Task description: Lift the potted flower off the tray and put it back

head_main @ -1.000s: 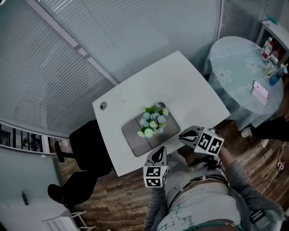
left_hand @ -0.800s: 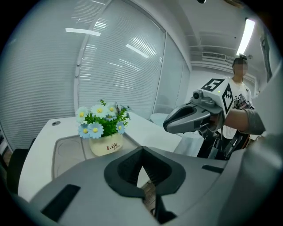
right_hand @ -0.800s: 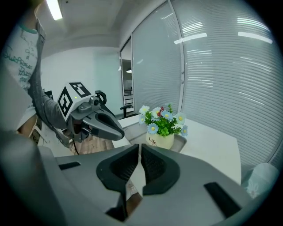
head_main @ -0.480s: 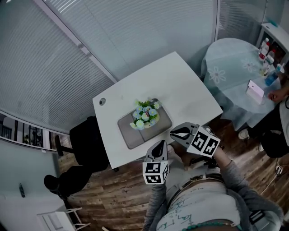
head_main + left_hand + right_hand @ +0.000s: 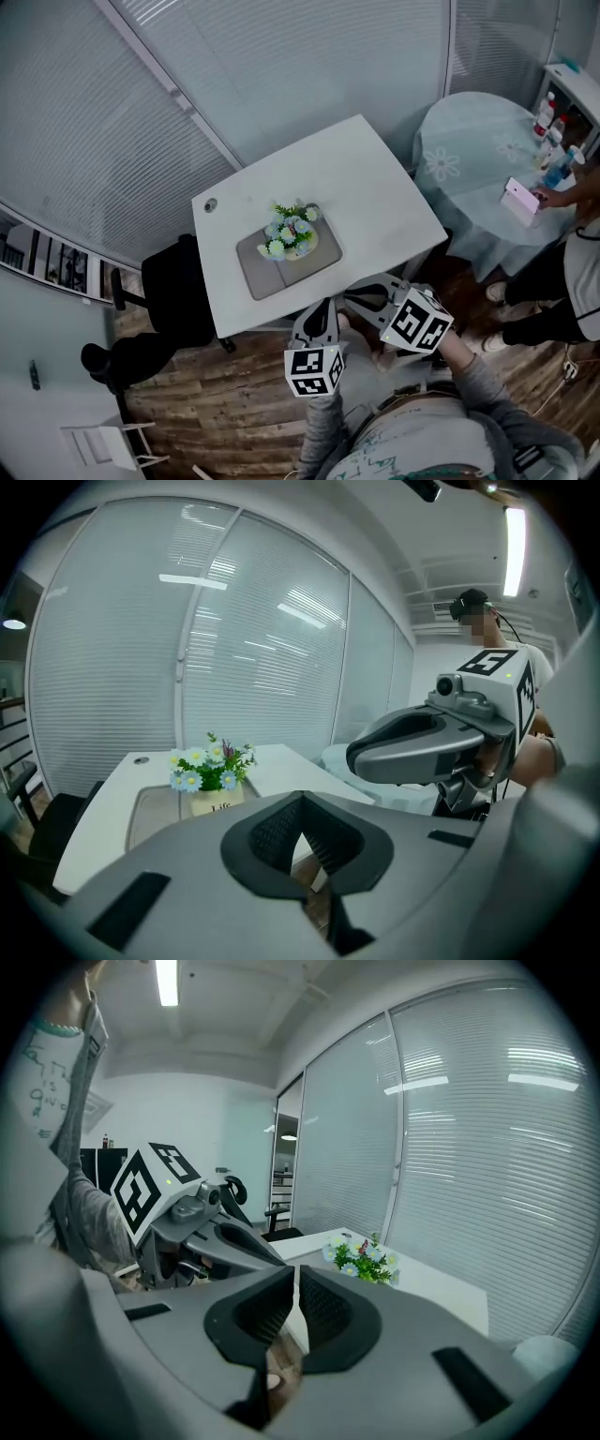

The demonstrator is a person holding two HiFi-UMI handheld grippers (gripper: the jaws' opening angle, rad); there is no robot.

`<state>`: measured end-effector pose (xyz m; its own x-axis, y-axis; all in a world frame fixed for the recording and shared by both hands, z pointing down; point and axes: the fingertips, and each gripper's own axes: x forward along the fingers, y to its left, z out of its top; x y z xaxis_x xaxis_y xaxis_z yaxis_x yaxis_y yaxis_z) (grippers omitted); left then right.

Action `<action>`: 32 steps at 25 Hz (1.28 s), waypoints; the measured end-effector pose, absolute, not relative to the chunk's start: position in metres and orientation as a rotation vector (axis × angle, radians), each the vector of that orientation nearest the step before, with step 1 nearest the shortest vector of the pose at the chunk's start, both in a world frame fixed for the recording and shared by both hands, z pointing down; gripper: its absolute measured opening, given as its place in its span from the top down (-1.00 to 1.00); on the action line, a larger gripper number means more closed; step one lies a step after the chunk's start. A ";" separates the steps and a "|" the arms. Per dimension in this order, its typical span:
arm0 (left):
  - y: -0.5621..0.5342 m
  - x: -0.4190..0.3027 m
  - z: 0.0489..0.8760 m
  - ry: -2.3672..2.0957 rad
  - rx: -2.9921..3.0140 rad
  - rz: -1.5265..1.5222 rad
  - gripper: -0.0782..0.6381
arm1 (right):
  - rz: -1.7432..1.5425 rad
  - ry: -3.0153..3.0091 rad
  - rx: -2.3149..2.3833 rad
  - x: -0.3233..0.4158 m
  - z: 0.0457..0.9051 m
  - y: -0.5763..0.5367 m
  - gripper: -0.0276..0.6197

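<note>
A: Left side first?
B: Black office chair [image 5: 173, 295] at the left edge of the white table [image 5: 375, 178]. On the table is a grey tray [image 5: 255, 274]. The potted flower [image 5: 289, 234] stands upright in it, toward the tray's far side.
A: Grippers?
B: Both off the table, by its near edge, over the wood floor [image 5: 234, 412]. Left gripper [image 5: 322, 314]: jaws pressed together, nothing between them. In its own view the pot is ahead and to the left, well apart, with the tray's near part and the table edge in between.
A: Right one?
B: Right gripper [image 5: 361, 298] sits just beside the left. Jaws together, only a thin slit, also empty. In its own view the flower is ahead and right of the jaws, well apart. Neither gripper touches pot or tray.
A: Further right?
B: Round table [image 5: 469, 155] with a pale floral cloth, bottles [image 5: 553, 122] at its far right. Another person's hand [image 5: 565, 195] rests on a pink-white flat thing [image 5: 520, 199]; can't tell what it is.
</note>
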<state>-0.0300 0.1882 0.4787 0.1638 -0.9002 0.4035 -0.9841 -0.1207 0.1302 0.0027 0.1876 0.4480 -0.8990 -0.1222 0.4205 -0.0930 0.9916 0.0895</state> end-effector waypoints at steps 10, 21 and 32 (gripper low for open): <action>0.219 -0.027 0.463 -1.844 2.066 0.268 0.76 | -0.019 -2.759 0.266 0.008 0.439 0.206 0.82; 0.230 -0.060 0.418 -1.911 2.147 0.238 0.75 | 0.023 -2.866 0.380 -0.024 0.405 0.220 0.83; 0.227 -0.053 0.401 -1.859 2.254 0.198 0.76 | 0.011 -2.894 0.516 -0.023 0.386 0.220 0.83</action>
<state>-0.0535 0.2273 0.4008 0.1937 -0.9519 0.2373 -0.9806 -0.1802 0.0778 -0.0227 0.2201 0.3864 -0.9189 -0.3411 0.1984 -0.3426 0.9391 0.0278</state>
